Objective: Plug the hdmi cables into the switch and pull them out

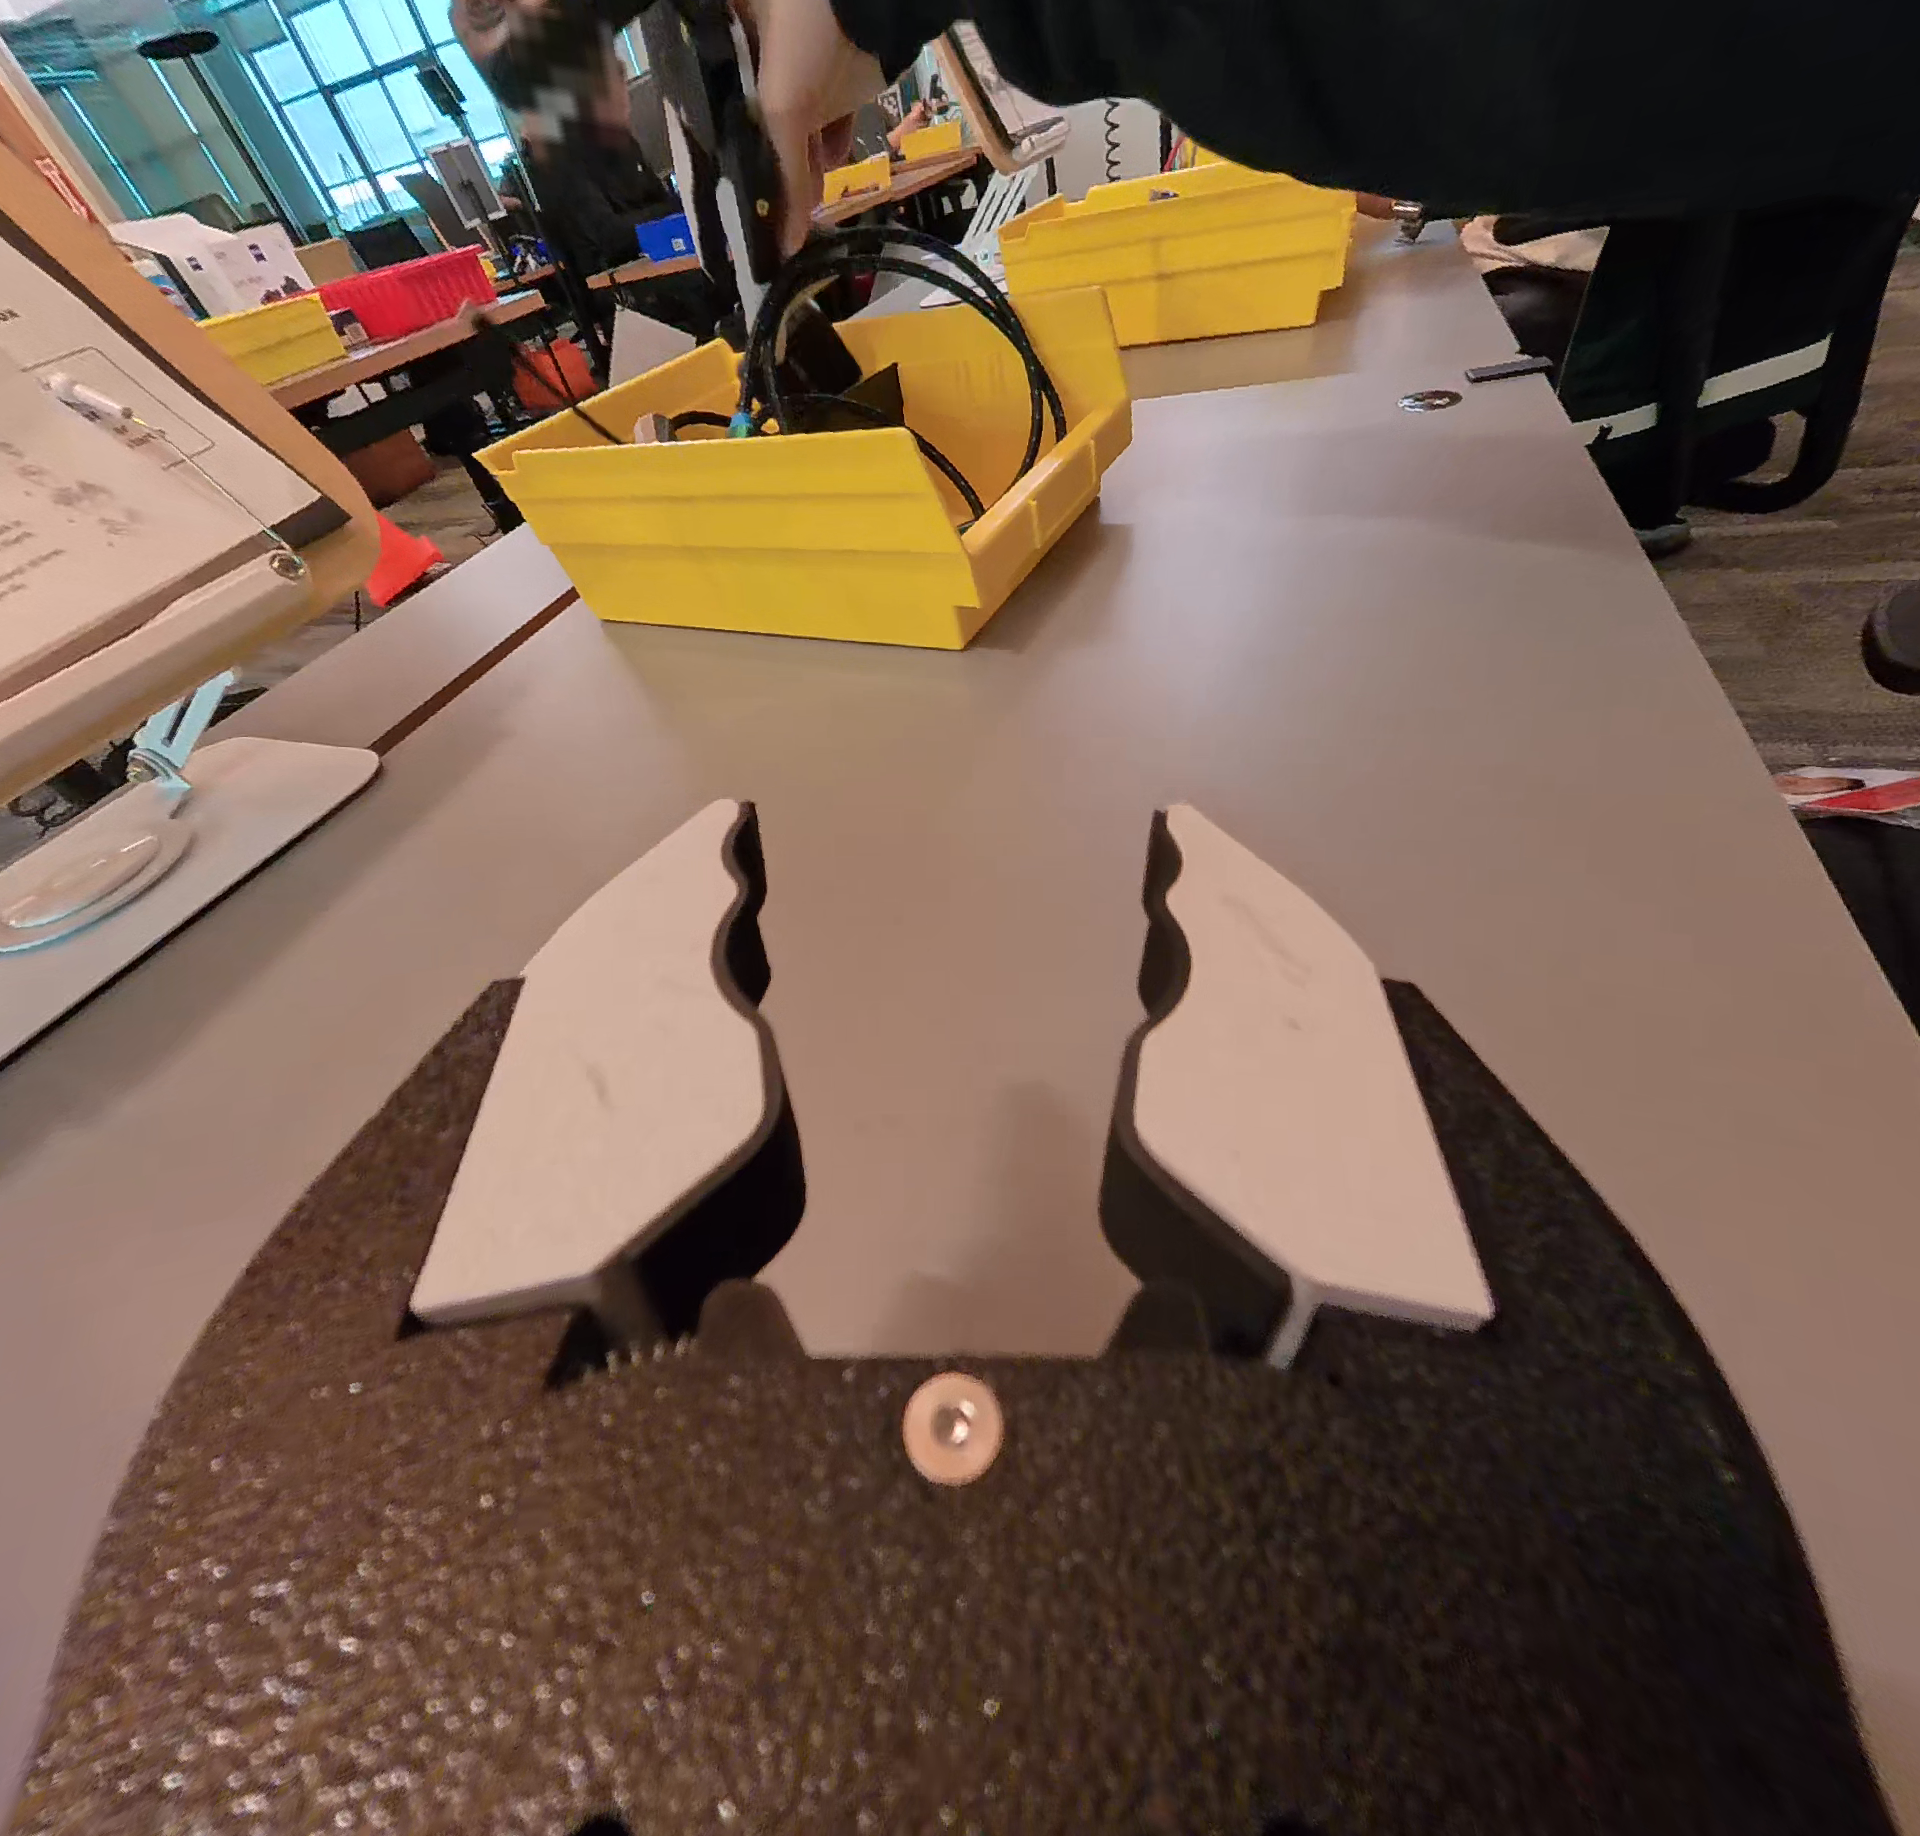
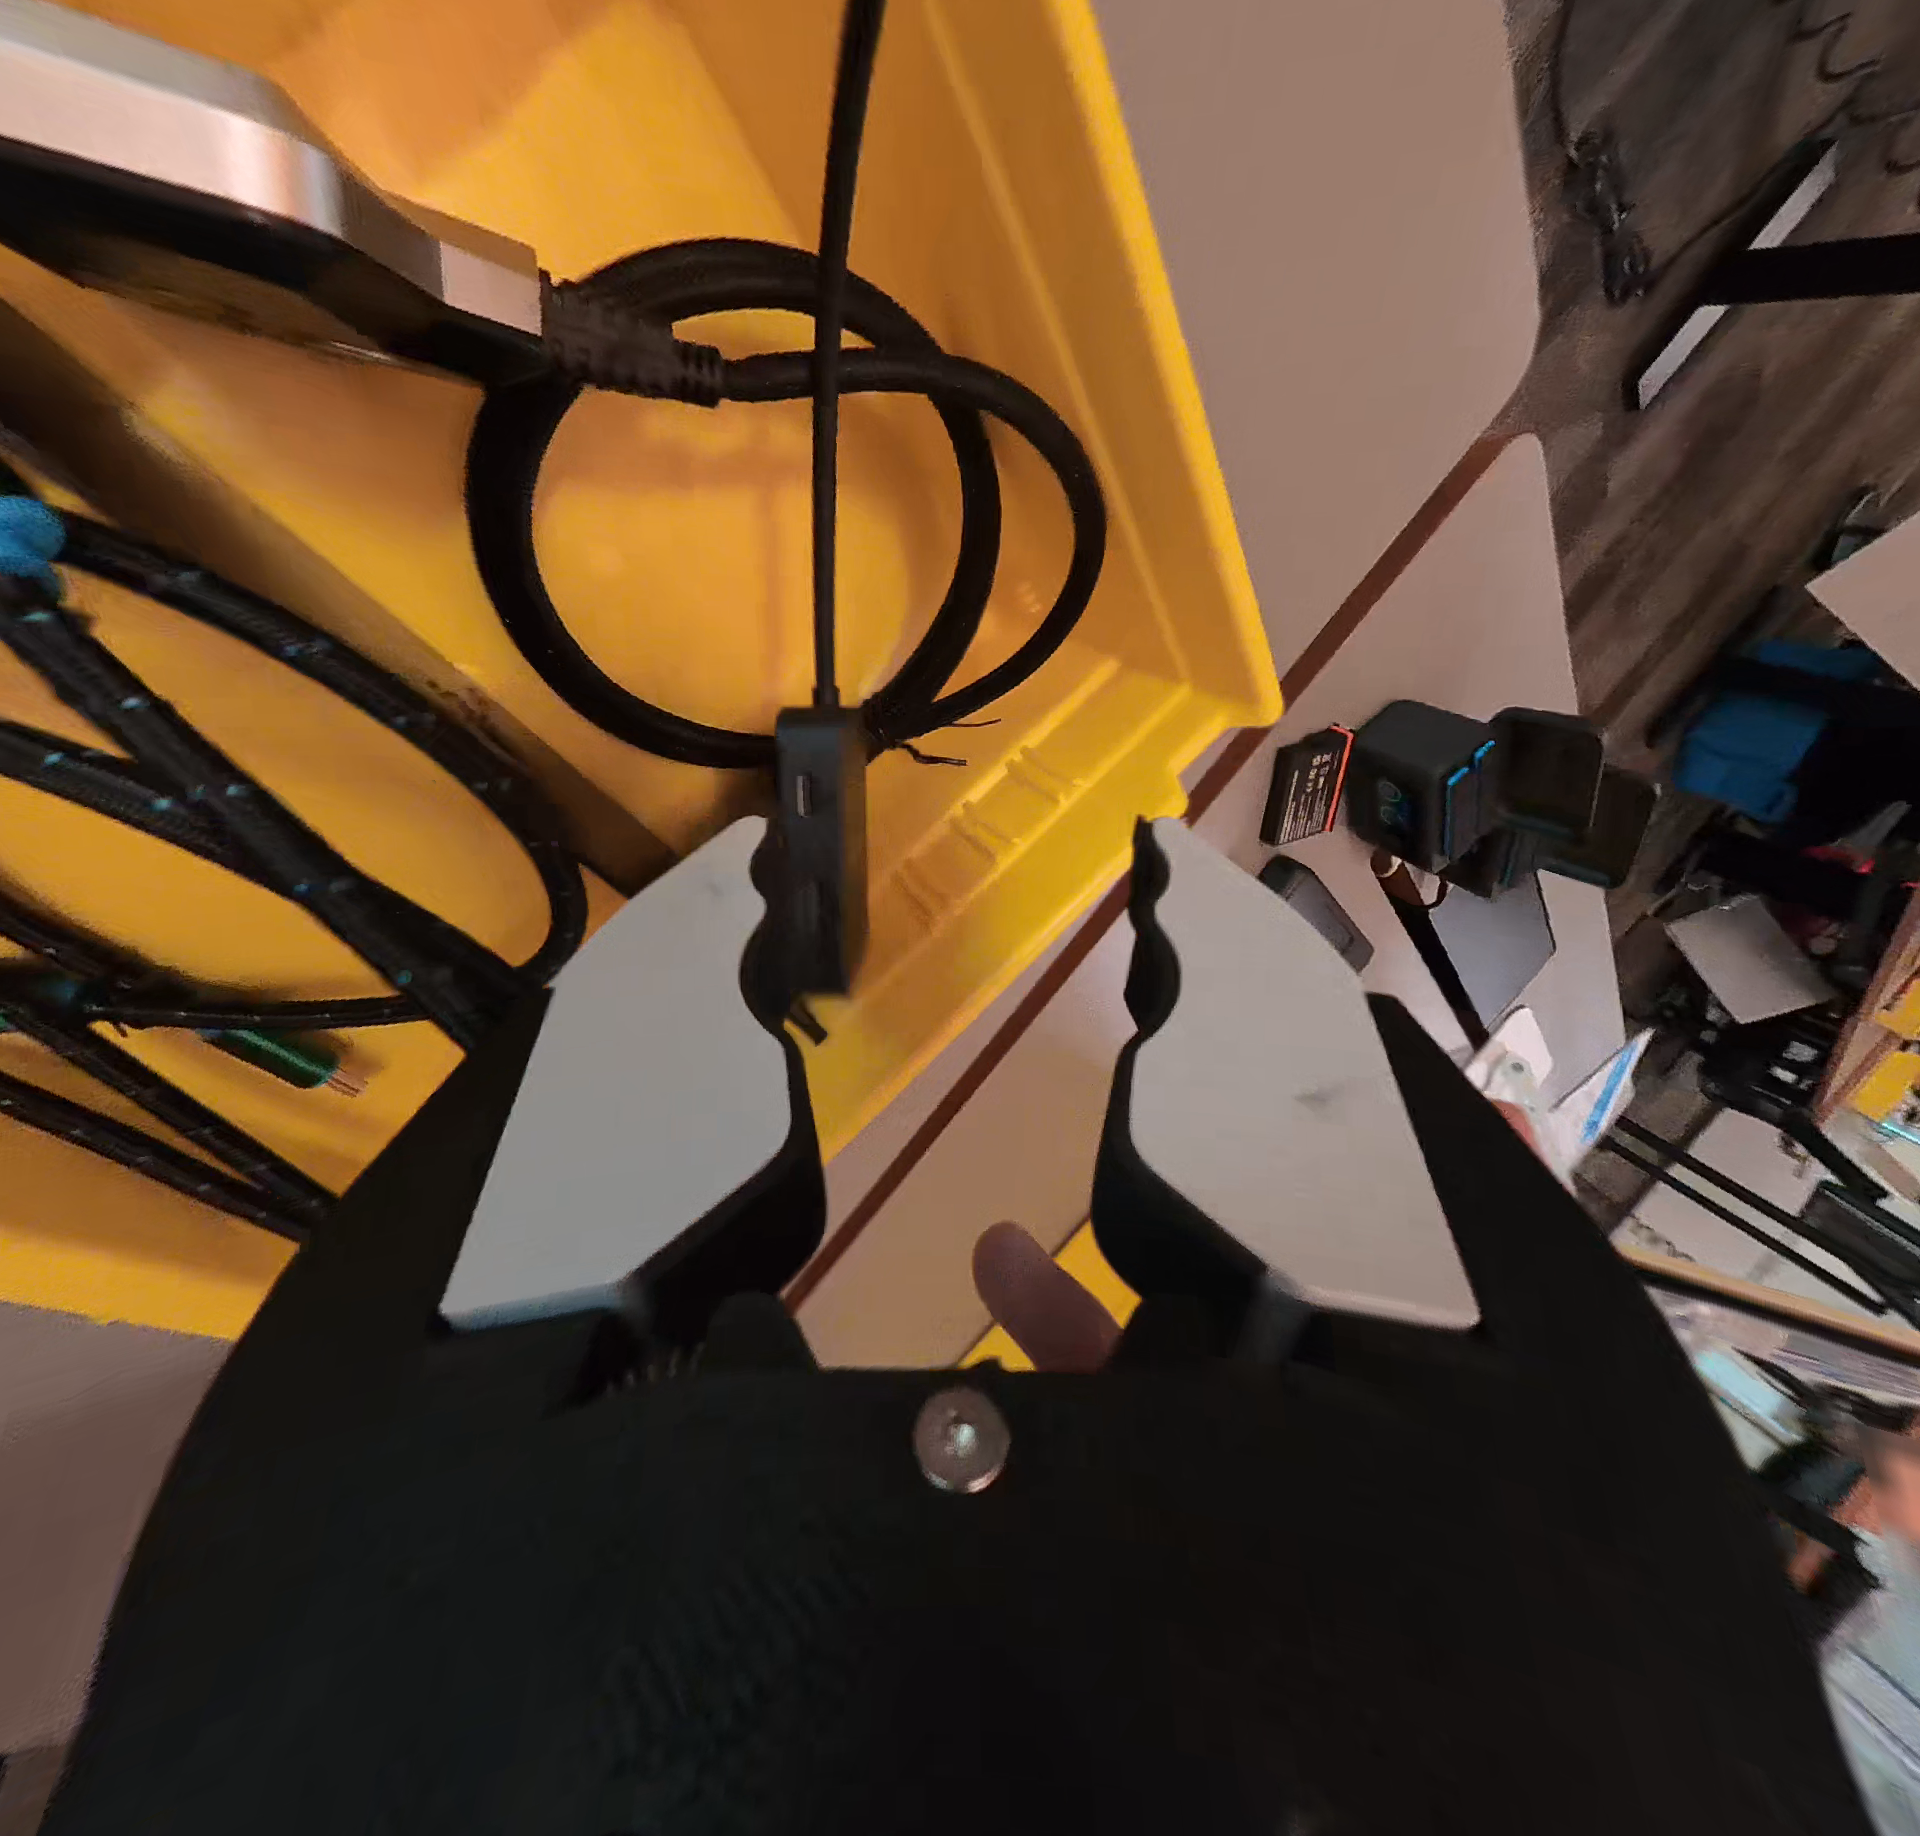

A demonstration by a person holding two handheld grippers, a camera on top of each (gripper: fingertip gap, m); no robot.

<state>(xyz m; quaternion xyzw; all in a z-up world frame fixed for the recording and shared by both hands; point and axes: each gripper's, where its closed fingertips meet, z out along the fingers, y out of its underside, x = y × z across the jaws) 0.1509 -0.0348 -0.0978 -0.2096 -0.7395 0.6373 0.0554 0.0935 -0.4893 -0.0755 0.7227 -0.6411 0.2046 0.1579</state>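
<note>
Here the right gripper [image 2: 951, 913] is over the yellow bin [image 2: 1164, 498], its fingers spread apart. A small black switch [image 2: 821, 851] on a thin black lead [image 2: 847, 280] lies against the inner face of the finger at 9 o'clock, while the other finger stands well apart from it; so it is not clamped, and I cannot tell for sure what supports it. My judgement is that the gripper is placed around it in order to take it out of the bin. The braided hdmi cables [image 2: 260, 747] lie coiled on the bin floor at 9 o'clock, and one black loop [image 2: 1039, 498] sits at 12 o'clock, plugged into a silver box [image 2: 260, 176]. The left gripper [image 1: 951, 851] waits low over the grey table [image 1: 1299, 695], fingers apart and empty, the bin at its 12 o'clock; probably it is kept free to receive a plug later.
</note>
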